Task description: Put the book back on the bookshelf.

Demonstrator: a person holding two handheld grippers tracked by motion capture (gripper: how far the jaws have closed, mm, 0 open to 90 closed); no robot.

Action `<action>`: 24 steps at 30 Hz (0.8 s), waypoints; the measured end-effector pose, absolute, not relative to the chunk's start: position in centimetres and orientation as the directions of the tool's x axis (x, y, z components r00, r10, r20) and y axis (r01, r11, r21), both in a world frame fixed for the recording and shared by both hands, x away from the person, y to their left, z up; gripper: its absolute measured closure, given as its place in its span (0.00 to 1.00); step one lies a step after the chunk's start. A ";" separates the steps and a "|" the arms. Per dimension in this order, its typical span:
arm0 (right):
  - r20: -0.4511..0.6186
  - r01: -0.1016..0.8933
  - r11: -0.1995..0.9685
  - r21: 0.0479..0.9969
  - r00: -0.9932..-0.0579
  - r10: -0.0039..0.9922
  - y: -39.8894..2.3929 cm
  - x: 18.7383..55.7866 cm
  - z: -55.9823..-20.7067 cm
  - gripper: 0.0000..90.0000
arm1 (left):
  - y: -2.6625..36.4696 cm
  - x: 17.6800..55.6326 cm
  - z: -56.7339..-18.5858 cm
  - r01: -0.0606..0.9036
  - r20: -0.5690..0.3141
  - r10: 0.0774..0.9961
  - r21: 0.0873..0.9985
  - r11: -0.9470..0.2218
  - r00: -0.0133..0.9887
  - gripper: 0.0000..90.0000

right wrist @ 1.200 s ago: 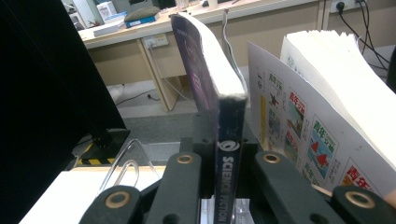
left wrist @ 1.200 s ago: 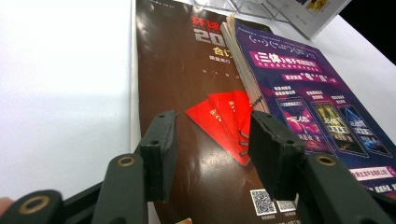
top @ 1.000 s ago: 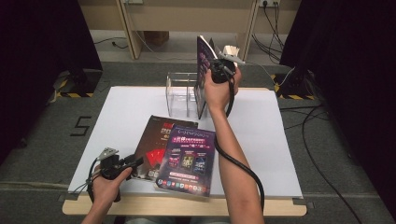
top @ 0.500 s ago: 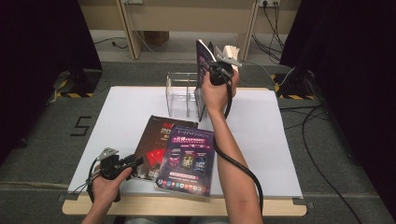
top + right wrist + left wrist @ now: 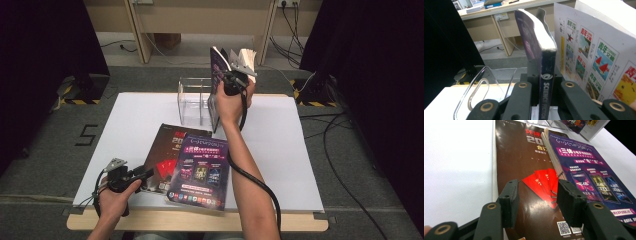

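Observation:
My right gripper (image 5: 234, 80) is raised at the back of the table, just right of the clear acrylic rack (image 5: 194, 100). Its jaws are shut on the spine of an upright dark purple magazine (image 5: 534, 47) marked SCIENCE FICTION. A white magazine (image 5: 596, 60) with small colourful covers printed on it stands close against its right side. My left gripper (image 5: 537, 187) rests low at the table's front left, open, with nothing between its jaws. It points at a brown magazine (image 5: 521, 167) lying flat, and a purple magazine (image 5: 584, 172) lies on top of that one's right part.
The white table top (image 5: 140, 115) has bare room at left and right of the magazines. Cables trail from both grippers. Beyond the table are a wooden bench's legs (image 5: 137, 30) and dark curtains on both sides.
The right hand has shifted the held magazine only slightly near the rack. The left hand and the flat magazines have not moved.

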State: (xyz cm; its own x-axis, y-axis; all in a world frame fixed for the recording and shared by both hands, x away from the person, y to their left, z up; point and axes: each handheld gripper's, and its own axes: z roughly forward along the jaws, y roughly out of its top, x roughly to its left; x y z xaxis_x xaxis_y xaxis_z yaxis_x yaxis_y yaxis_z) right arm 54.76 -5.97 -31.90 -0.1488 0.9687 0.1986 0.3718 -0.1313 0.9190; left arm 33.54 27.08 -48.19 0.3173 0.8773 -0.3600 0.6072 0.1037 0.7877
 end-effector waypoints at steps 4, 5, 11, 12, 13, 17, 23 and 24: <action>0.192 0.369 -0.126 0.921 -0.147 0.970 -6.0 54.6 -32.3 0.93 | 27.0 33.5 -48.2 0.606 -0.360 0.878 0.789 0.104 0.317 0.57; 0.190 0.366 -0.126 0.922 -0.147 0.971 -6.0 54.5 -32.4 0.94 | 27.0 33.5 -48.2 0.606 -0.360 0.878 0.789 0.105 0.317 0.57; 0.170 0.359 -0.108 0.927 -0.144 0.975 -6.1 54.3 -32.8 0.93 | 26.9 33.5 -48.3 0.607 -0.360 0.877 0.788 0.102 0.319 0.57; 0.166 0.357 -0.106 0.928 -0.143 0.976 -6.1 54.3 -32.9 0.93 | 26.9 33.5 -48.3 0.607 -0.359 0.877 0.788 0.102 0.320 0.57; 0.162 0.354 -0.101 0.930 -0.145 0.976 -6.1 54.2 -32.9 0.93 | 26.9 33.5 -48.3 0.607 -0.359 0.877 0.788 0.102 0.319 0.57; 0.160 0.354 -0.100 0.930 -0.143 0.977 -6.2 54.1 -33.1 0.93 | 26.9 33.5 -48.3 0.606 -0.358 0.877 0.789 0.101 0.320 0.57; 0.148 0.350 -0.091 0.932 -0.141 0.979 -6.3 54.0 -33.2 0.92 | 26.9 33.5 -48.3 0.606 -0.358 0.877 0.789 0.101 0.321 0.57; 0.146 0.350 -0.088 0.933 -0.142 0.979 -6.3 54.0 -33.2 0.92 | 26.9 33.5 -48.3 0.606 -0.358 0.877 0.789 0.101 0.321 0.57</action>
State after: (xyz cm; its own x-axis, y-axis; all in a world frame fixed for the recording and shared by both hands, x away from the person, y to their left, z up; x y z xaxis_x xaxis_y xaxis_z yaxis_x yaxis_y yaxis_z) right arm 53.98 -6.30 -33.23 -0.1415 0.9791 0.1457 0.3500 -0.0882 0.9326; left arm 33.51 26.87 -48.27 0.3206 0.8768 -0.3583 0.6062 0.1007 0.7889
